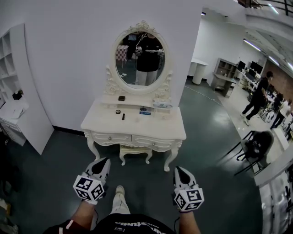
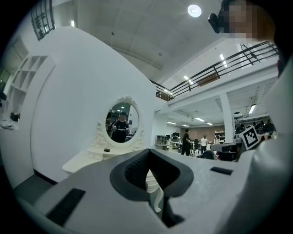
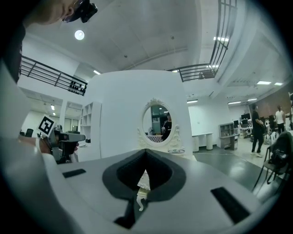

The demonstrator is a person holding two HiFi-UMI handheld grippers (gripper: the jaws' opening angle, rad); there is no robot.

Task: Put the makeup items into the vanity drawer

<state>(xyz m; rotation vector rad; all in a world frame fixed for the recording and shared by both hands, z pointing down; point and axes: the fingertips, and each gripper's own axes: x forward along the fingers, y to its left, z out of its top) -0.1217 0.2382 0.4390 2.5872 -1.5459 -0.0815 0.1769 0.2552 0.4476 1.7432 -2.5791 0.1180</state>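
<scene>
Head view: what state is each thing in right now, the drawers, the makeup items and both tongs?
Left drawer: shut.
Right drawer: shut.
Makeup items: out on the vanity top, none put away.
Stool: tucked under the vanity top.
Left tongs: shut, empty.
Right tongs: shut, empty.

Bright, even illumination from a ceiling light (image 2: 194, 10); gripper views bend strongly, with dark corners

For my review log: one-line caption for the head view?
Left gripper and right gripper, shut and empty, face the white vanity with makeup items on top.
</scene>
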